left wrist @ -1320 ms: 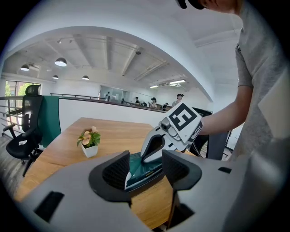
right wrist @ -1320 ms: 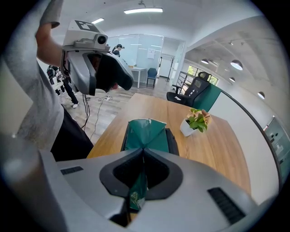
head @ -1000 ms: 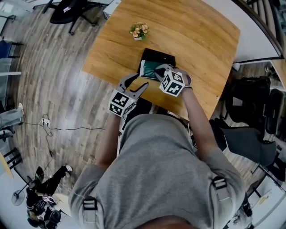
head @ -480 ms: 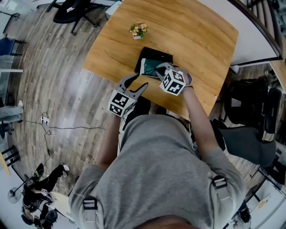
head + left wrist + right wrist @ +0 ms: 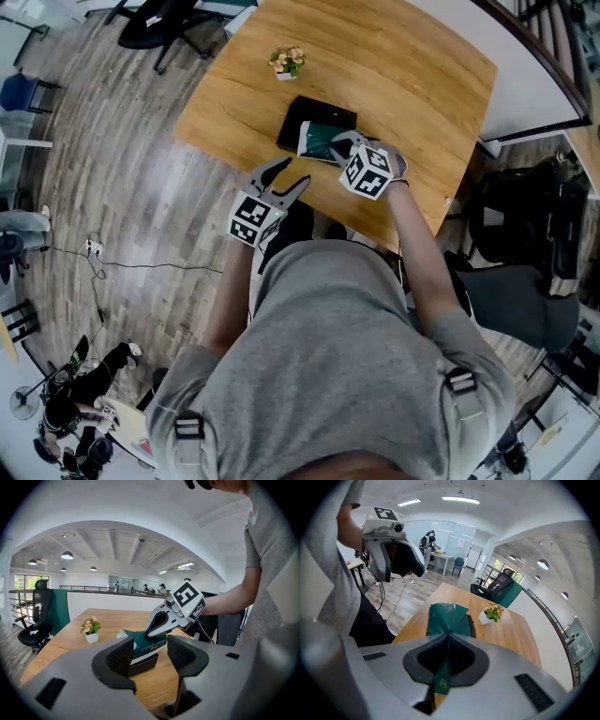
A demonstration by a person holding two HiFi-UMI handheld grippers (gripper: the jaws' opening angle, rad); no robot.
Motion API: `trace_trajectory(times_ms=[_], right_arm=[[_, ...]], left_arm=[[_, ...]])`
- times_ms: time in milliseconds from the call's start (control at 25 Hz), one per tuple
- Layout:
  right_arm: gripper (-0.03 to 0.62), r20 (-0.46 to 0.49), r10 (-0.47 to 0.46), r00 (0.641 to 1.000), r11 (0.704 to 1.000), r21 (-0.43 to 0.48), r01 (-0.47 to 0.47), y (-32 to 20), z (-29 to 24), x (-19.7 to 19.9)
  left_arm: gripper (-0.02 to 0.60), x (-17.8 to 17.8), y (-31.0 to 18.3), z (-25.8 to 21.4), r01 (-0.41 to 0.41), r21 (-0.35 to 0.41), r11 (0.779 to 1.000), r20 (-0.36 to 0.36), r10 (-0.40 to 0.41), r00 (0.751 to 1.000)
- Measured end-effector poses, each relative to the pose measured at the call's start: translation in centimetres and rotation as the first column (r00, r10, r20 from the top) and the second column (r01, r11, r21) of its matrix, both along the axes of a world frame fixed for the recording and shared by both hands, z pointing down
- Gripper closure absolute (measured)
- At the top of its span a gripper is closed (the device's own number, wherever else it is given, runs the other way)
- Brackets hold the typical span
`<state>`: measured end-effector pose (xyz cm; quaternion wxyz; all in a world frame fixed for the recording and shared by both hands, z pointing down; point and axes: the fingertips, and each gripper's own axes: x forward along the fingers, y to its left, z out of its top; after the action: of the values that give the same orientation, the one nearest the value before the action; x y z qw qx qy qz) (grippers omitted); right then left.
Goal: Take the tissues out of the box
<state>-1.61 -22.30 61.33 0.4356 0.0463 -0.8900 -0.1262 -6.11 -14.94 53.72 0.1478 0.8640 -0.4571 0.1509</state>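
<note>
A black box (image 5: 298, 120) lies on the wooden table (image 5: 412, 75), and a dark green tissue pack (image 5: 317, 141) sticks out of its near end. My right gripper (image 5: 337, 147) is shut on the near edge of that pack (image 5: 447, 616), with a strip of green wrapper pinched between its jaws. My left gripper (image 5: 284, 178) hangs open just off the table's near edge, to the left of the box, with nothing between its fingers. In the left gripper view the pack (image 5: 146, 641) rests tilted on top of the box (image 5: 143, 663), under the right gripper (image 5: 157, 629).
A small white pot of flowers (image 5: 289, 64) stands on the table beyond the box. Office chairs (image 5: 525, 216) stand to the right of the table and another at the far left. A cable (image 5: 141, 270) lies on the wooden floor on the left.
The box and the pack have slid and turned a little to the left on the table, with the right gripper still shut on the pack. The left gripper has hardly moved.
</note>
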Motion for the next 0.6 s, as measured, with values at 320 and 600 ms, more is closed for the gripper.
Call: trace_trajectory(times_ms=[320, 600], right_arm=[[0.585, 0.003, -0.025, 1.0, 0.999, 0.024, 0.024, 1.0, -0.3, 1.9], [0.586, 0.007, -0.034, 0.999, 0.999, 0.033, 0.033, 1.6, -0.5, 2.9]], left_arm=[[0.344, 1.3, 1.6, -0.4, 0.034, 0.0, 0.999, 0.006, -0.034, 0.999], [0.344, 2.4, 2.8, -0.4, 0.051, 0.001, 0.999, 0.009, -0.051, 0.999]])
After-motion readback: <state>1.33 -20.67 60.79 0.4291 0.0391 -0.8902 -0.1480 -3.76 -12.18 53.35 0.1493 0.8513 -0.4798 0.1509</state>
